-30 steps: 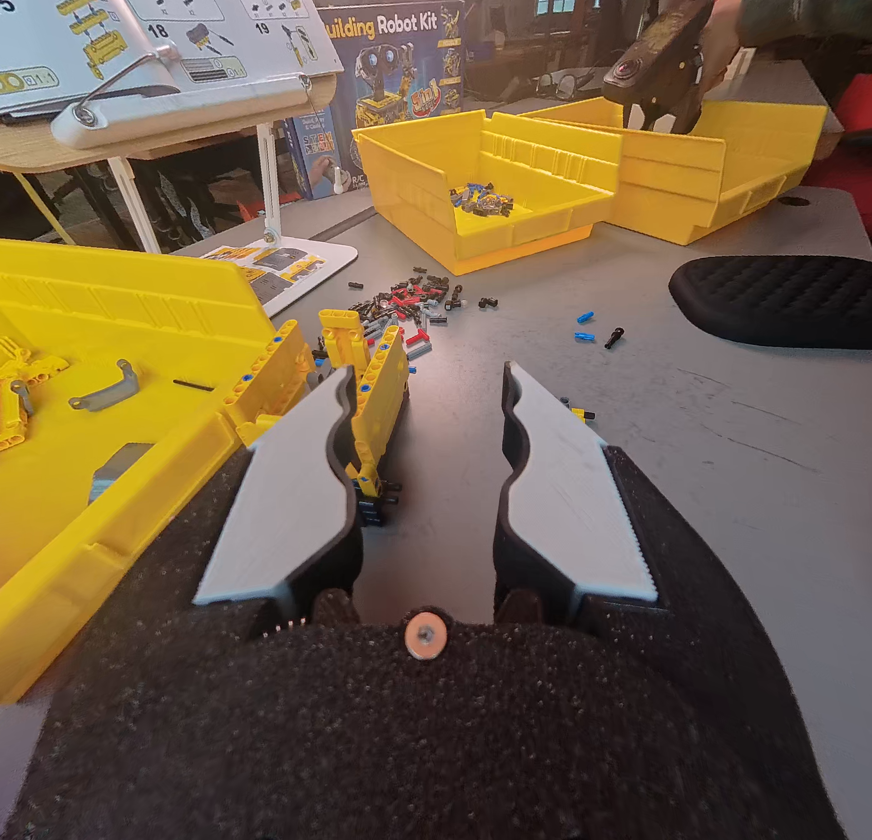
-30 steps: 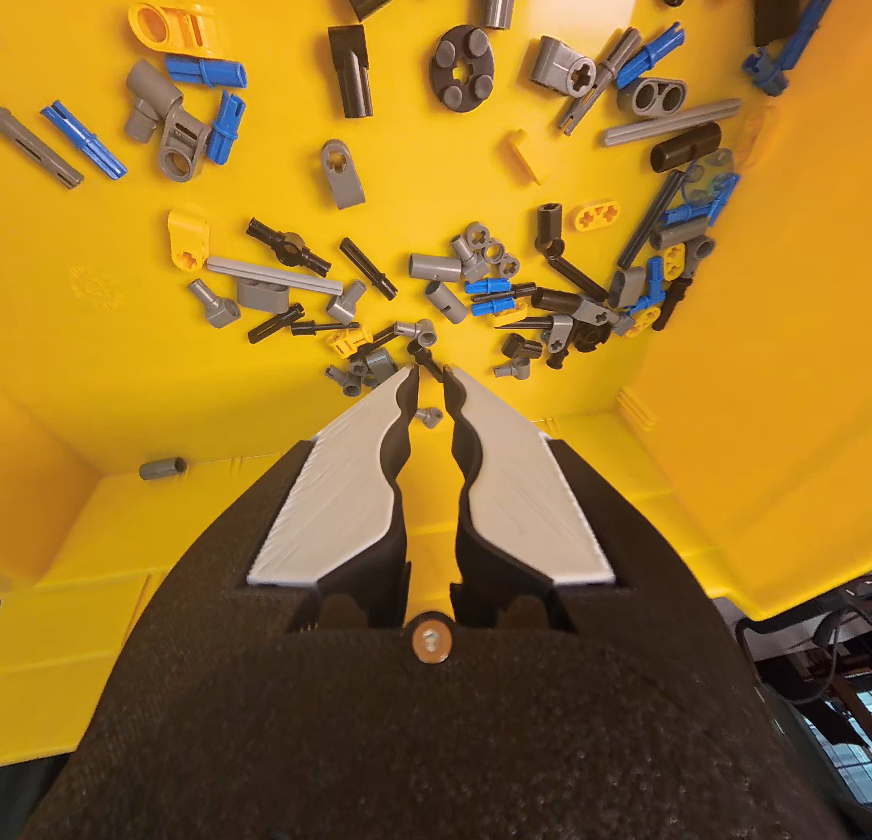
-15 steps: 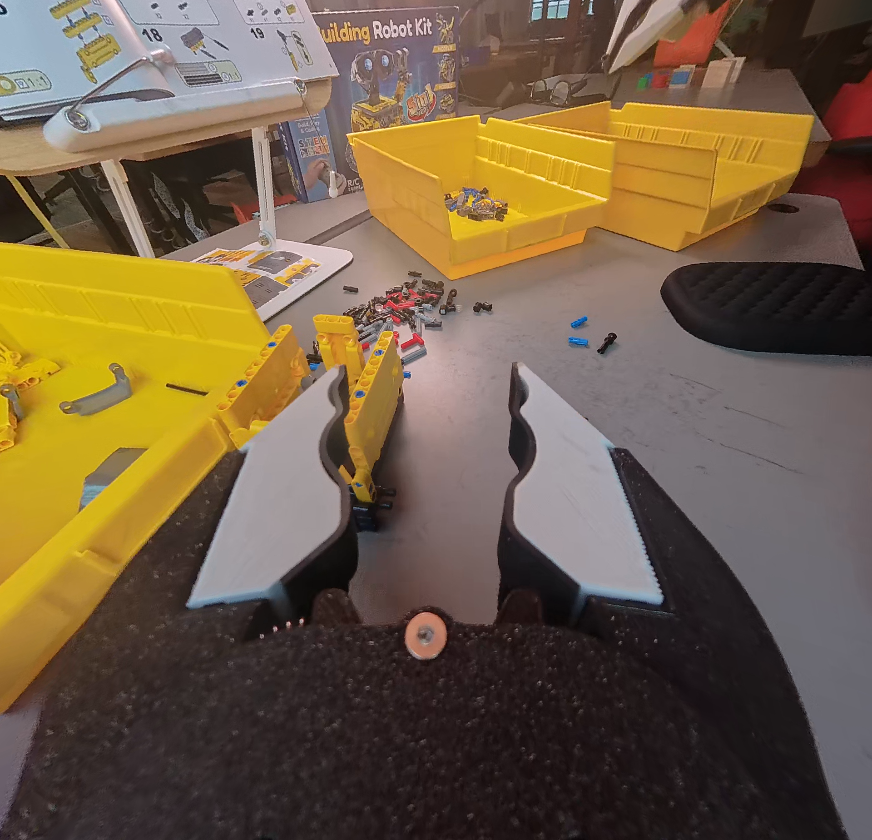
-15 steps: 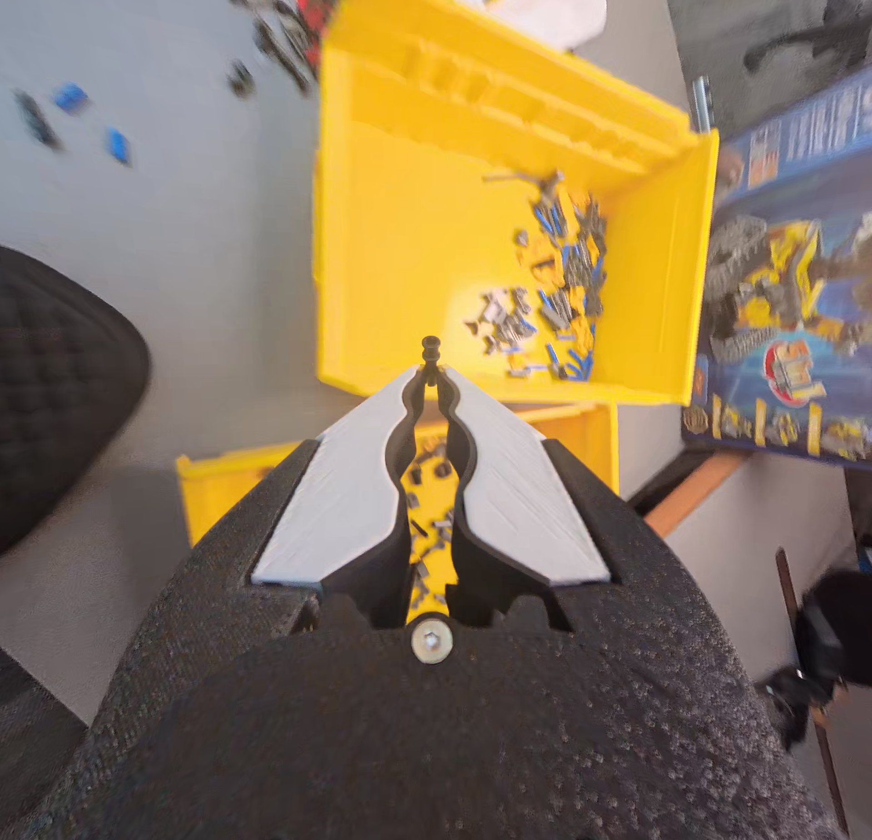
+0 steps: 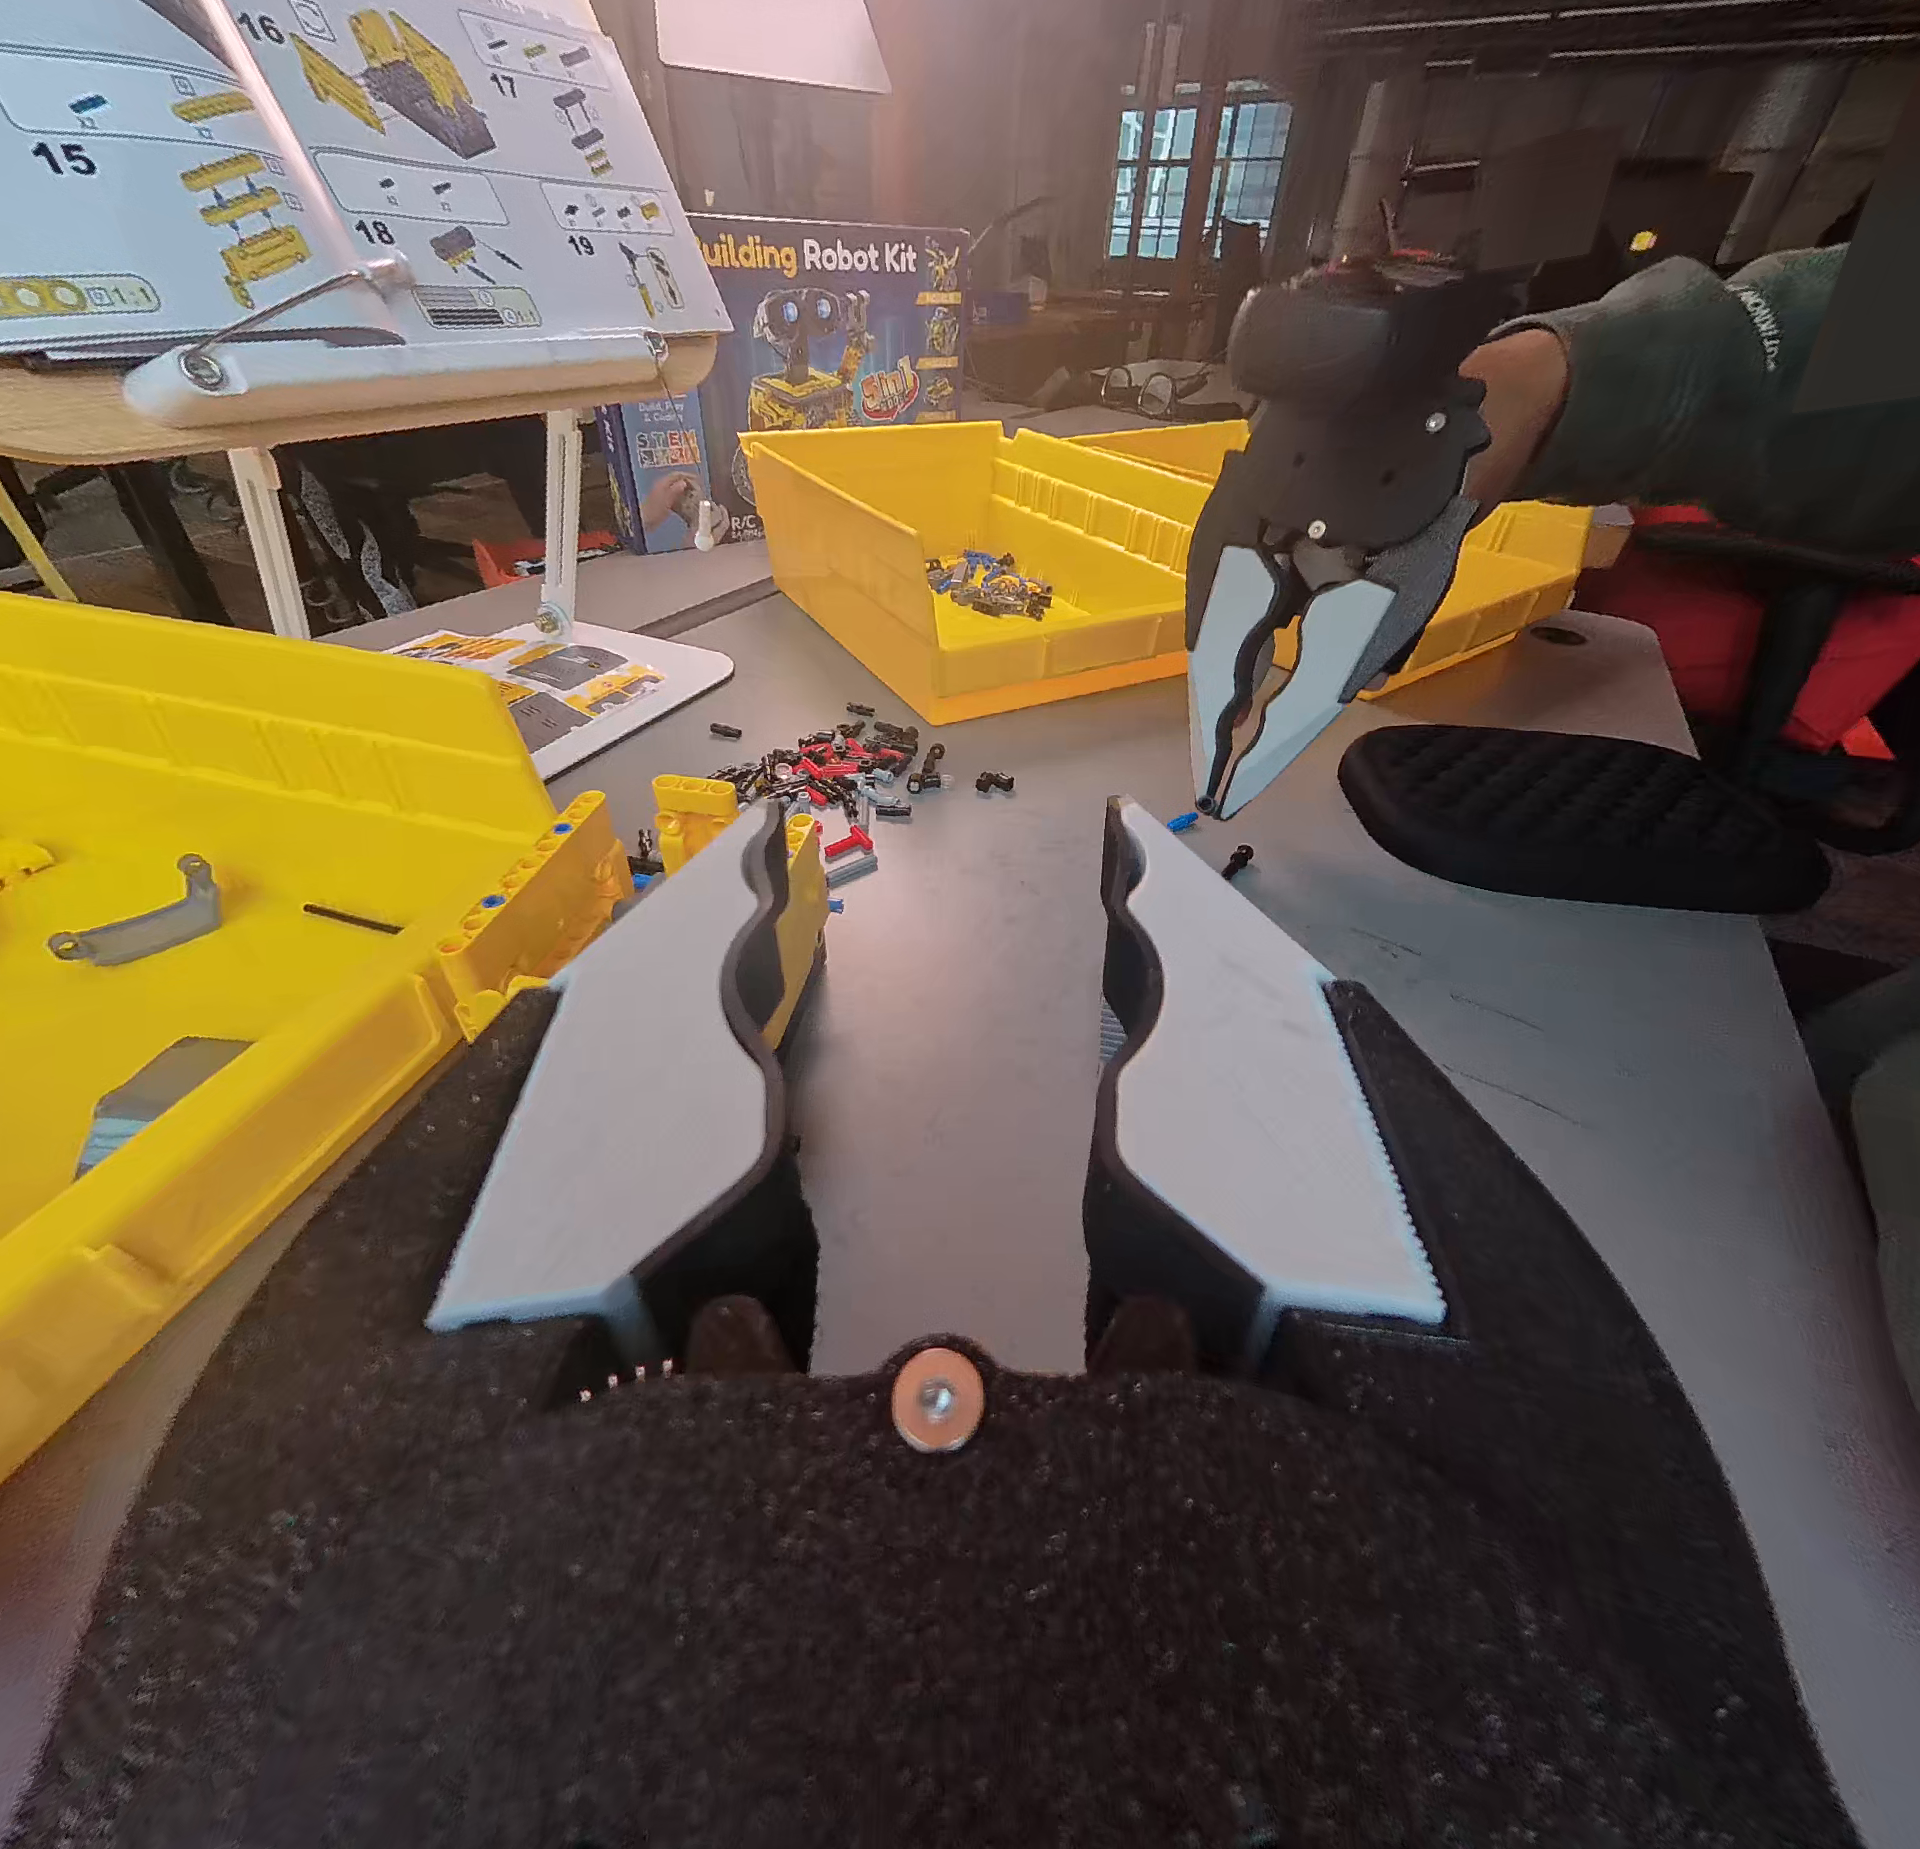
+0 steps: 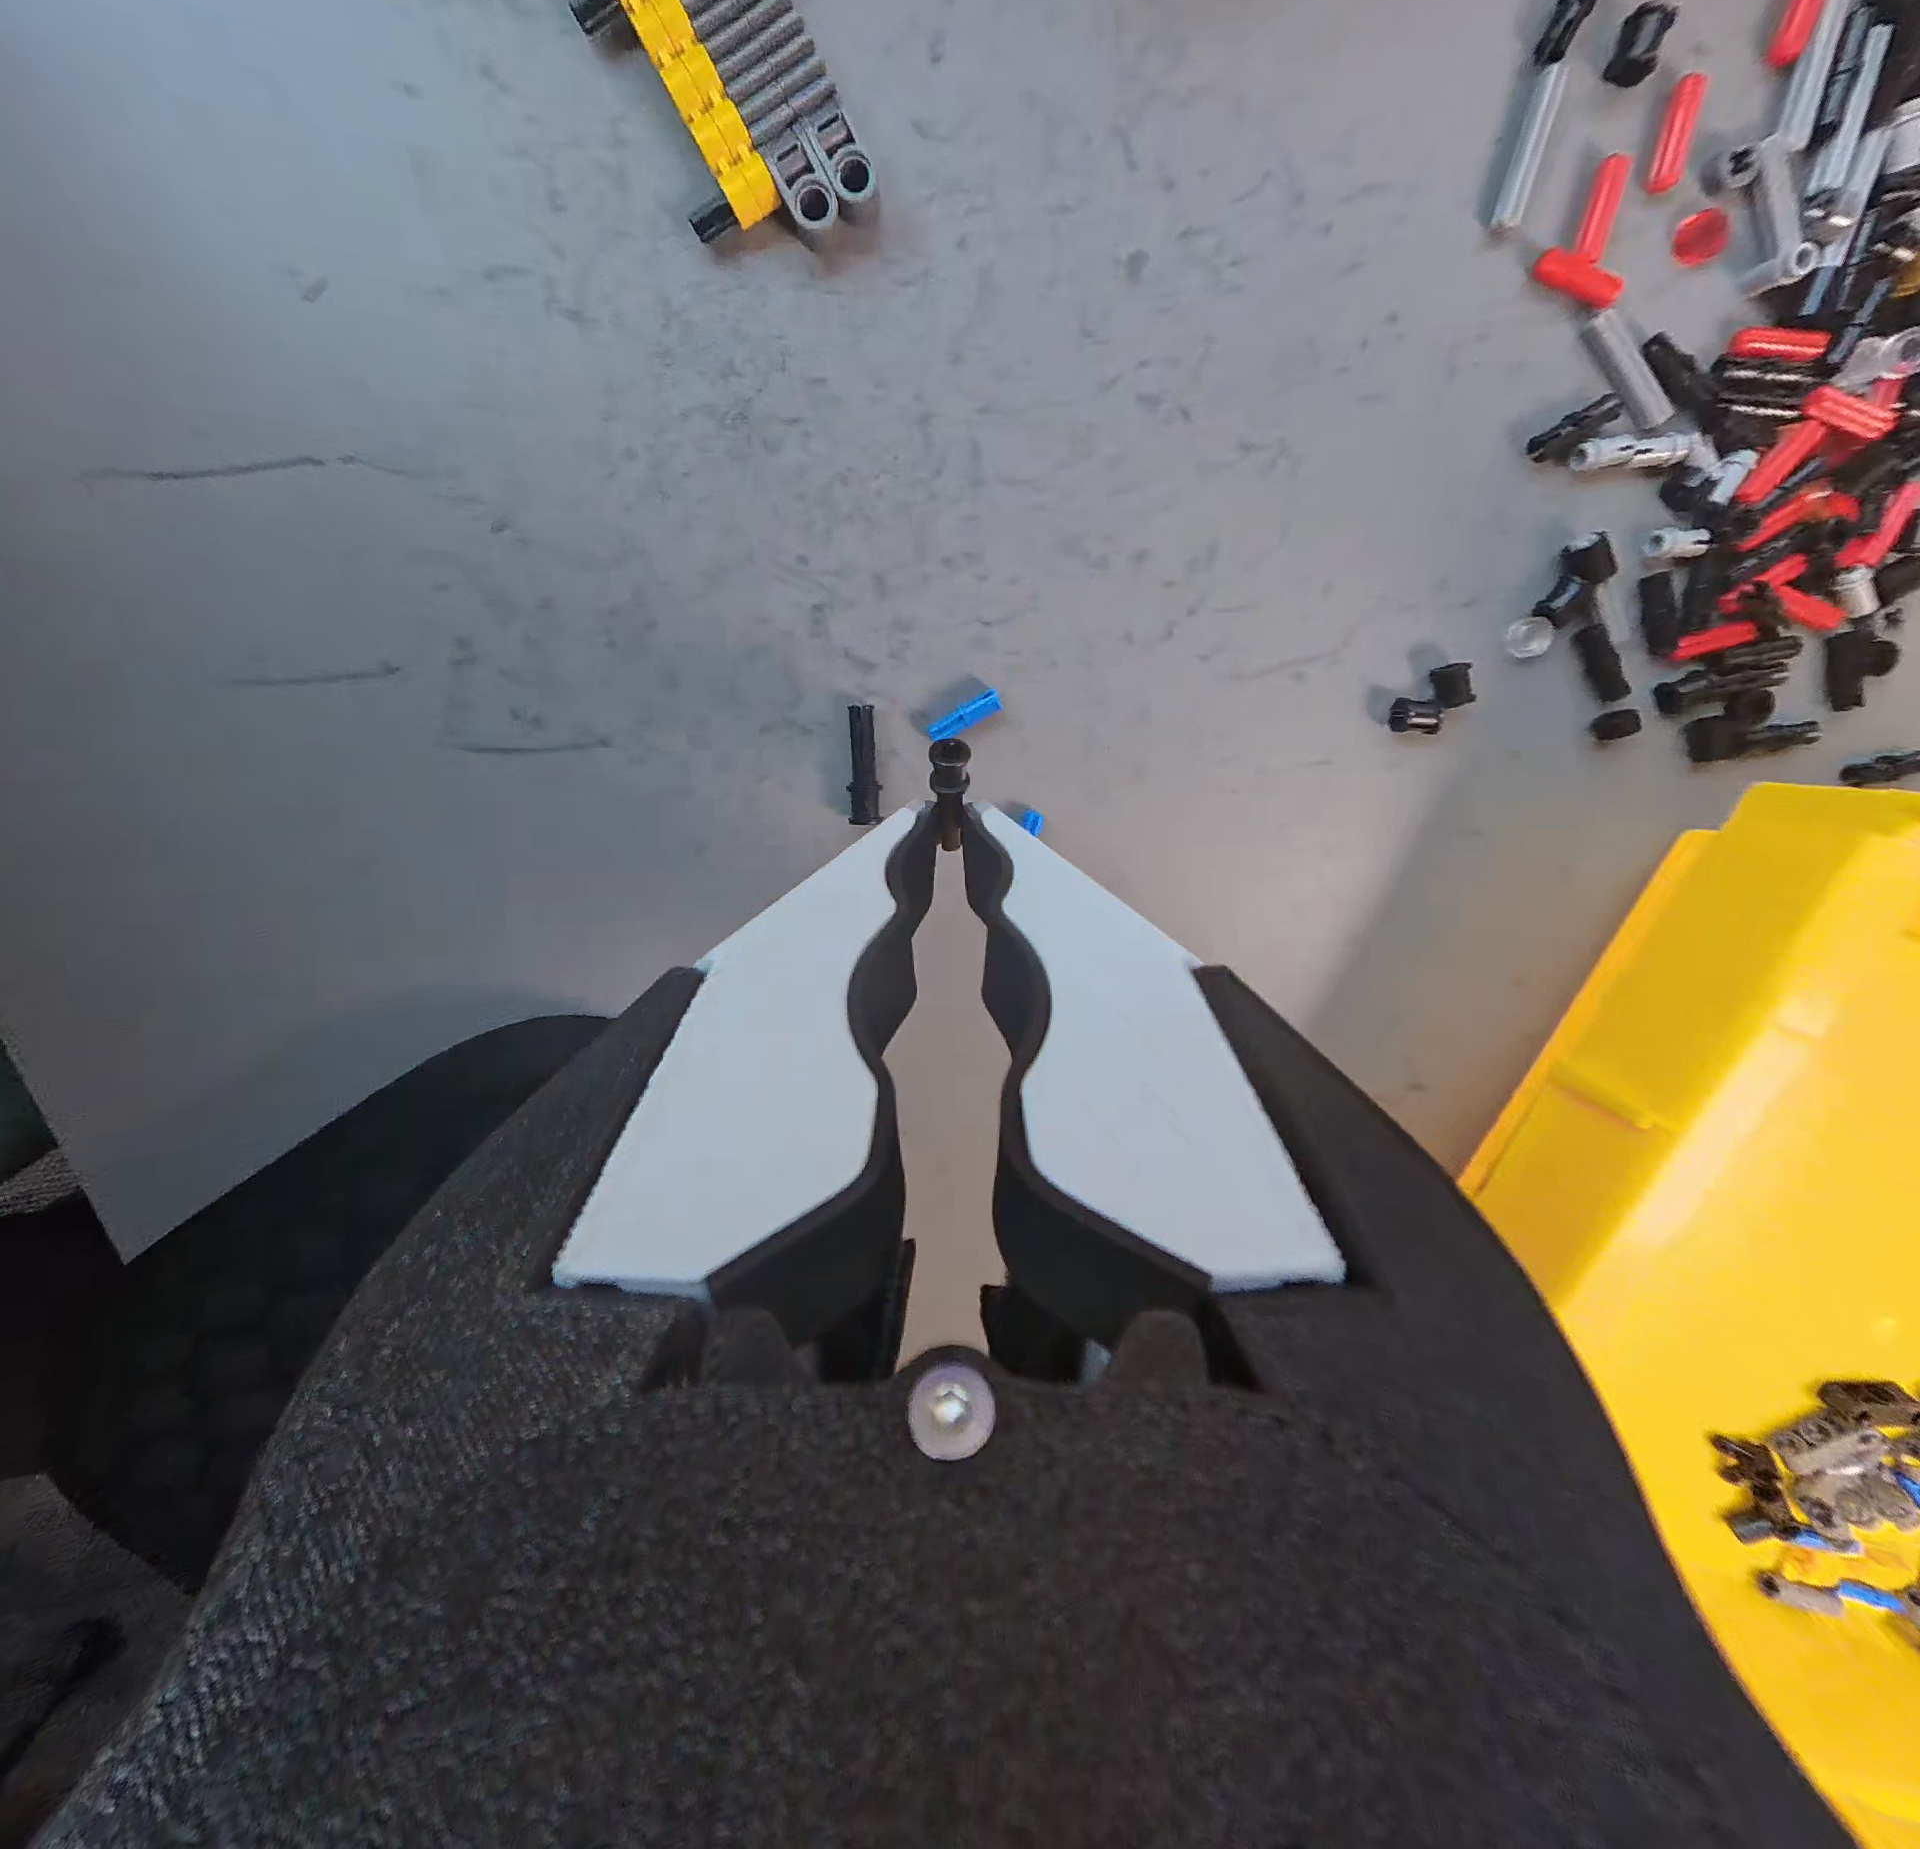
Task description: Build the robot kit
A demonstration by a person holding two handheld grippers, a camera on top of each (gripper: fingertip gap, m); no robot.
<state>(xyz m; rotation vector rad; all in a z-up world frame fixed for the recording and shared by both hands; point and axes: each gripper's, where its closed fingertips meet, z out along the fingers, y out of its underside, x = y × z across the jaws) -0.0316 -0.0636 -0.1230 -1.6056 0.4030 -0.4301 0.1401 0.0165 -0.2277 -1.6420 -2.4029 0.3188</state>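
Now your right gripper (image 6: 951, 812) is out of the far yellow bin (image 5: 1475, 594) it was reaching into a second ago and hangs low over the grey worktop (image 6: 520, 511), pointing down. Its fingers (image 6: 790, 1051) are clenched on a small black pin (image 6: 949, 776), which sticks out past the tips; a second ago the tips were only closing among loose parts on the bin floor. Half a second ago you had it above the bins with the pin already pinched. Just beyond the tips lie another black pin (image 6: 860, 776) and two blue pins (image 6: 964, 713), near but apart from the held one. Further ahead sits a short yellow and grey block assembly (image 6: 727, 85), and to the right a scatter of red, black and grey parts (image 6: 1766, 428). A yellow bin with small parts (image 6: 1714, 1228) lies at the lower right.

Your left gripper (image 5: 940, 823) has barely shifted: its fingers (image 5: 644, 1072) are spread wide and hold nothing, resting low over the worktop. The left finger stands just beside a yellow beam assembly (image 5: 800, 895) that leans by the near yellow bin (image 5: 260, 1020). From the left wrist view, your right gripper (image 5: 1210, 807) has come into sight, beside the black pad (image 5: 1579, 823).
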